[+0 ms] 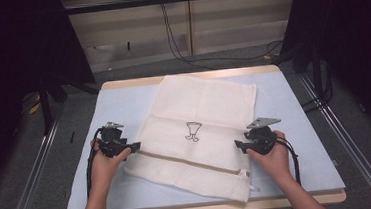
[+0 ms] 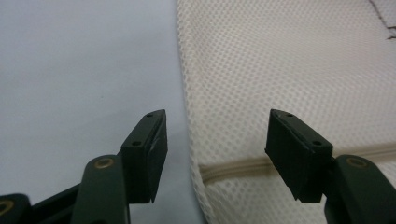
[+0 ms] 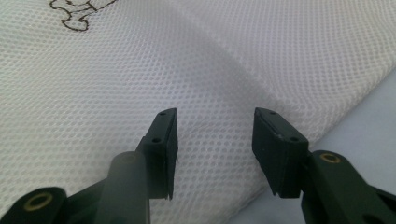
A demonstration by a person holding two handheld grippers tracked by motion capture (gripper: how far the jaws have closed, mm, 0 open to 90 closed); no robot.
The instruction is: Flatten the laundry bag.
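Mesh bag (image 1: 203, 133) lies flat on the counter (image 1: 122, 97), skewed, zipper (image 1: 193, 160) running across near the person's side. Left gripper (image 1: 135, 147) sits at the bag's left edge where the zipper ends; right gripper (image 1: 239, 144) sits at the right edge. One per side, probably so the bag can be pulled flat or folded evenly.

Left fingers (image 2: 149, 149) are apart and straddle the edge: one over bare counter, one over mesh, nothing pinched. Right fingers (image 3: 163, 144) are also apart over the mesh, gripping nothing. Bag rests loose, no tension on it.
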